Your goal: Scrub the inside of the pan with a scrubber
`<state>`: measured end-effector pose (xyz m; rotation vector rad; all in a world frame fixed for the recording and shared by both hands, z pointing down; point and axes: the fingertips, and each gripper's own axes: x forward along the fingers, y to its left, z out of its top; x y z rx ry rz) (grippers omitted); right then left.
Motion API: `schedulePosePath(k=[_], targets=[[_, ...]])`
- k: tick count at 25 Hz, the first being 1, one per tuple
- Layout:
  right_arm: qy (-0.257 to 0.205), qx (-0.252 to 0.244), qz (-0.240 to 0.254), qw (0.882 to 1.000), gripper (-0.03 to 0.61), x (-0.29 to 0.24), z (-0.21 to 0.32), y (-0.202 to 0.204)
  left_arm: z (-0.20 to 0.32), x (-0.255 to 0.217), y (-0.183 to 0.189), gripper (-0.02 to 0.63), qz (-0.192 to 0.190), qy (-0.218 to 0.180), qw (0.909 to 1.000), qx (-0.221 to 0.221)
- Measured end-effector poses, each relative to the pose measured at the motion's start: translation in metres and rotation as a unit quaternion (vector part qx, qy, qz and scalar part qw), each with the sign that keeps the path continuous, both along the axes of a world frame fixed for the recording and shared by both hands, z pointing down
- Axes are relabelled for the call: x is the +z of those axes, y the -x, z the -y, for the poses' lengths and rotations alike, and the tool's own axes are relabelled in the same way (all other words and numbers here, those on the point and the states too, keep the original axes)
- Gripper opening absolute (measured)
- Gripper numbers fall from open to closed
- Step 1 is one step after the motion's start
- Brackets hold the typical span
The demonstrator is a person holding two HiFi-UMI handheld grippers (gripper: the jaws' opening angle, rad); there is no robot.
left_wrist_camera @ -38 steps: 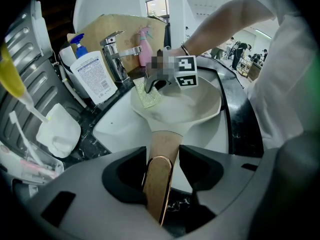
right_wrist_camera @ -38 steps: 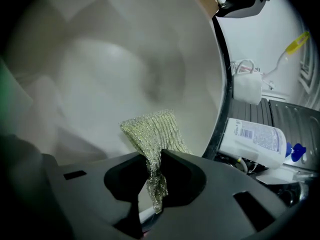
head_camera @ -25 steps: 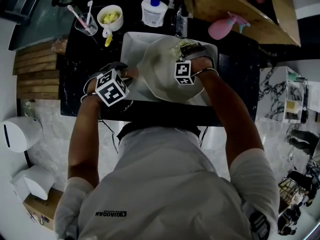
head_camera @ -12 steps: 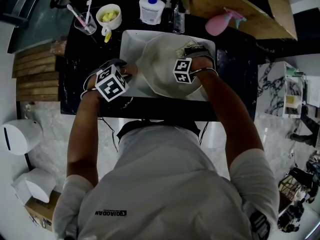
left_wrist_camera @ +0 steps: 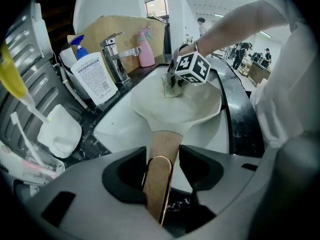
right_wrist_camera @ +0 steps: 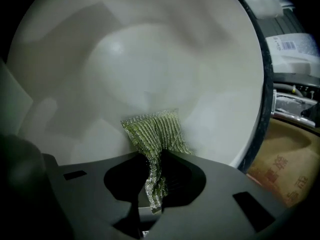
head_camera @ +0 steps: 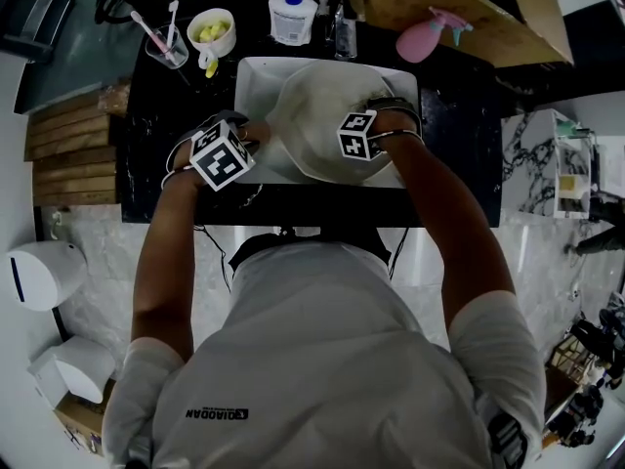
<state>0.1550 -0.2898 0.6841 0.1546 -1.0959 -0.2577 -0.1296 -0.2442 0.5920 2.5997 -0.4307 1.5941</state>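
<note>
The pan [head_camera: 317, 130] is a round, deep, smooth cream-white bowl with a flat tan handle [left_wrist_camera: 163, 156] that looks like wood and ends in a rounded tip. It sits in the white rectangular sink [head_camera: 252, 78], its hollow facing up and toward the person. Its long axis runs roughly along the sink, with the handle pointing to the person's left.

The left gripper [left_wrist_camera: 162, 159] has its fingers pressed onto that handle from both sides, close to the handle's end.

The scrubber [right_wrist_camera: 156, 134] is a limp square of green ribbed mesh with a slight metallic glint. It is pinched at one corner between the fingers of the right gripper [right_wrist_camera: 160, 166], and its free part lies fanned out against the pan's inner wall, low on the side nearest that gripper.

Behind the sink stands a chrome faucet [left_wrist_camera: 119, 59]. Beside it are a white plastic bottle with a blue pump [head_camera: 292, 15] and a pink spray bottle [head_camera: 426, 35]. The surface [head_camera: 161, 101] is black stone with pale veins. At its back left are a small white bowl of yellow pieces [head_camera: 213, 30] and a clear glass holding toothbrushes [head_camera: 168, 44].
</note>
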Motion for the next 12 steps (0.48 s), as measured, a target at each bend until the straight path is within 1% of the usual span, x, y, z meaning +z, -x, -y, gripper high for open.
schedulePosePath(k=[4, 8, 12], targets=[[0.025, 0.038, 0.003, 0.999, 0.084, 0.0, -0.017, -0.002, 0.0, 0.0, -0.001, 0.216, -0.001, 0.0, 1.0, 0.0], [0.043, 0.061, 0.004, 0.997, 0.084, 0.001, -0.033, -0.002, 0.0, 0.0, -0.001, 0.216, -0.001, 0.003, 1.0, -0.002], [0.072, 0.076, 0.01, 0.994, 0.084, -0.003, -0.052, 0.0, -0.001, -0.001, -0.001, 0.216, -0.003, 0.001, 1.0, -0.001]])
